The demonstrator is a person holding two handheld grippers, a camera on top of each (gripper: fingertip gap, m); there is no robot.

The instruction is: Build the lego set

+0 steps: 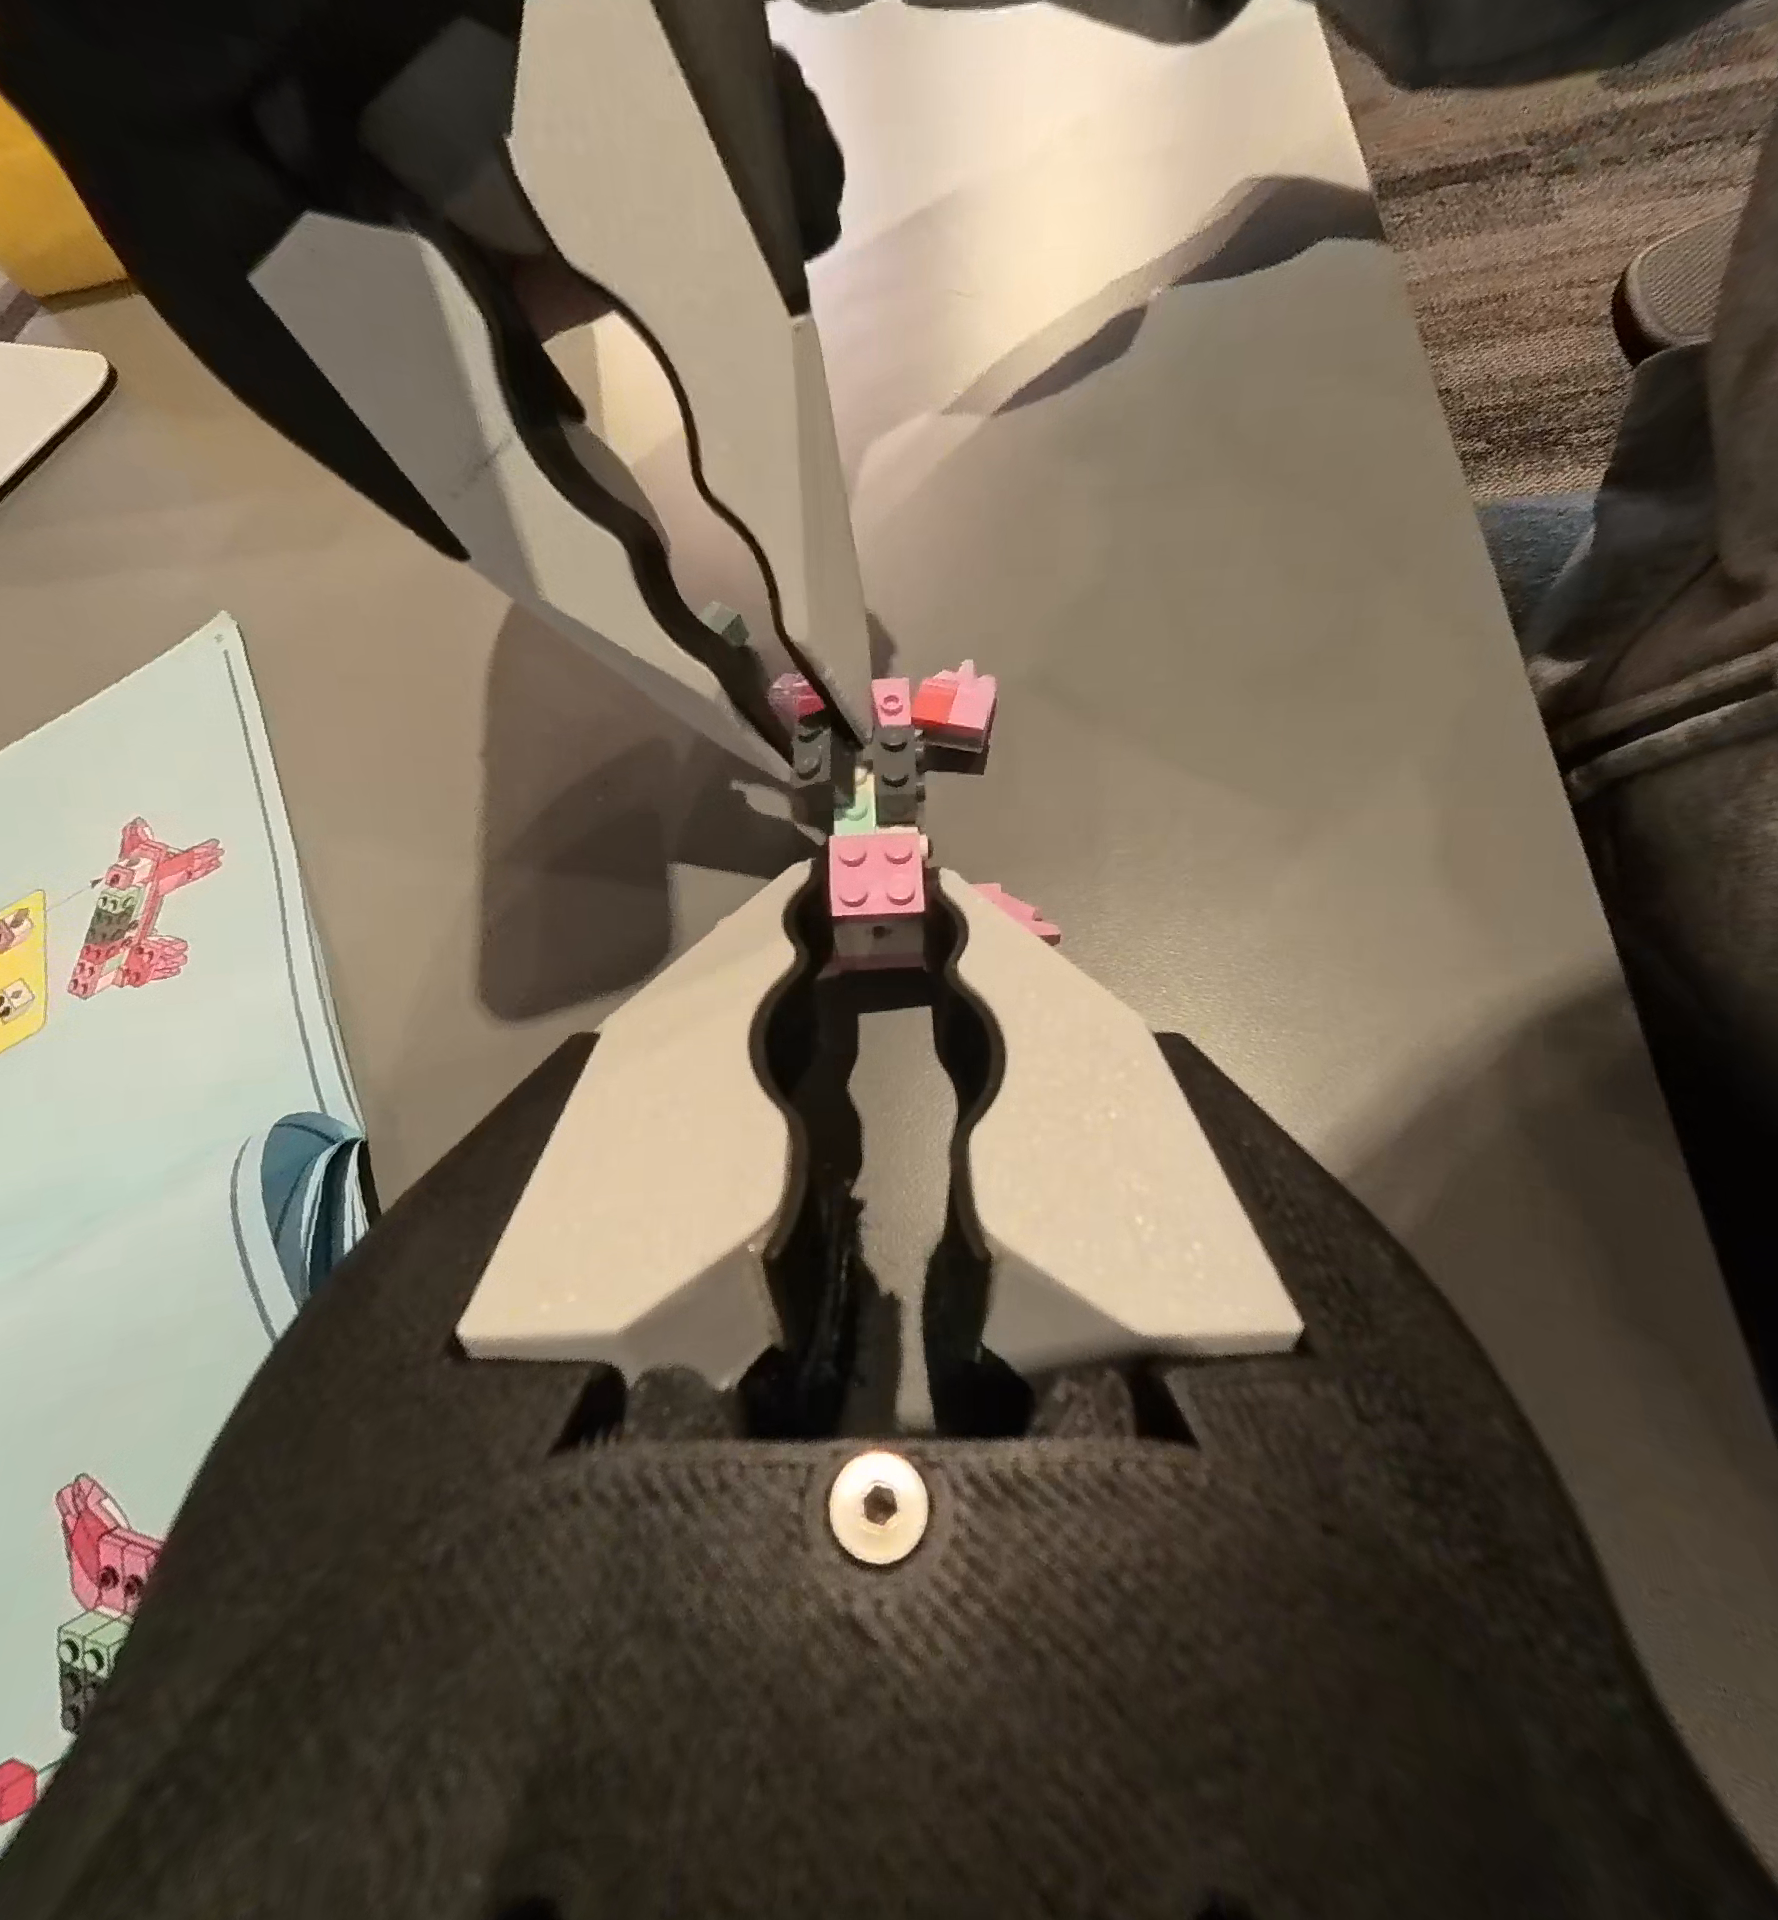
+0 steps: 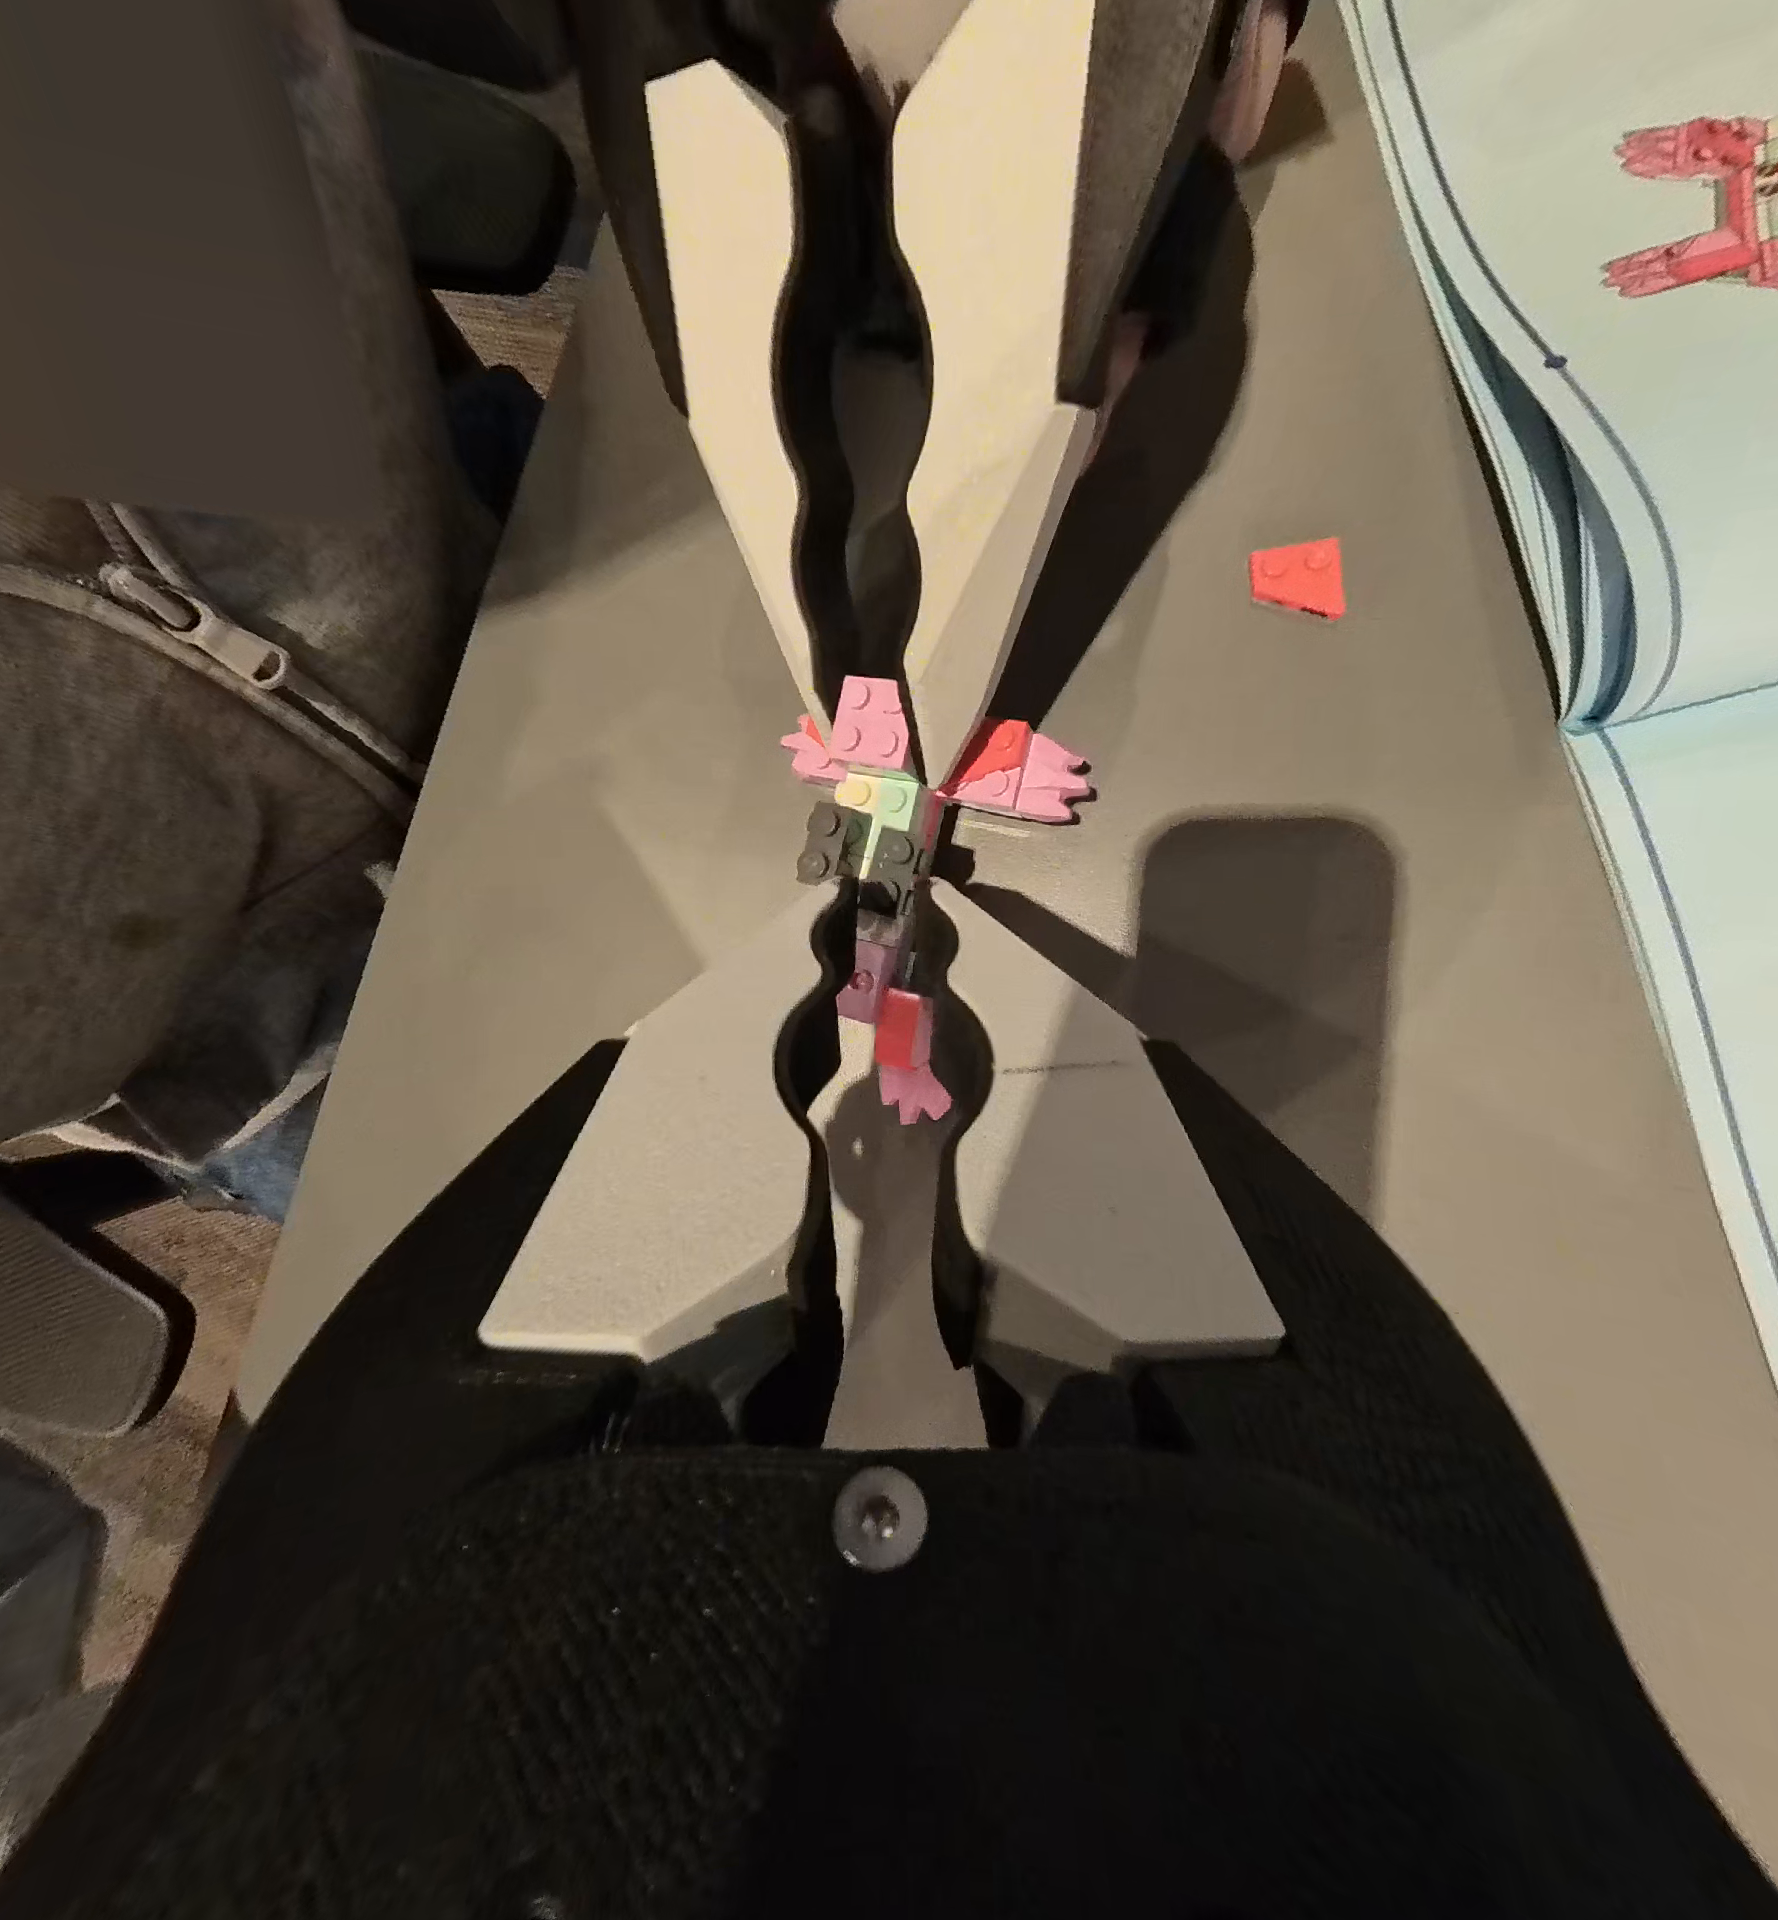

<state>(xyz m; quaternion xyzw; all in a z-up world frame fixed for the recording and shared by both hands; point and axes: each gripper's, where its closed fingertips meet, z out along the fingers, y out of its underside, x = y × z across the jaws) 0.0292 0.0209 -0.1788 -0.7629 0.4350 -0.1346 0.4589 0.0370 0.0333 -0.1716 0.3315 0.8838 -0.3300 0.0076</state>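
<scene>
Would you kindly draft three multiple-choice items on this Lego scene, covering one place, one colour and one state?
1. Where does the loose red wedge-shaped Lego plate lie?
A. On the grey table, between the model and the open pale-blue instruction booklet
B. On the booklet
C. In the jaws

2. What colour is the studded square plate at the left gripper's tips?
A. Yellow
B. Pink
C. Blue

3. How is the small pink, black and green Lego model held?
A. Lying free
B. By one gripper
C. Between both, left and right gripper

Answers: A, it rests on bare tabletop short of the booklet; B, its studs show pink; C, each gripper's jaws close on an opposite end.
</scene>
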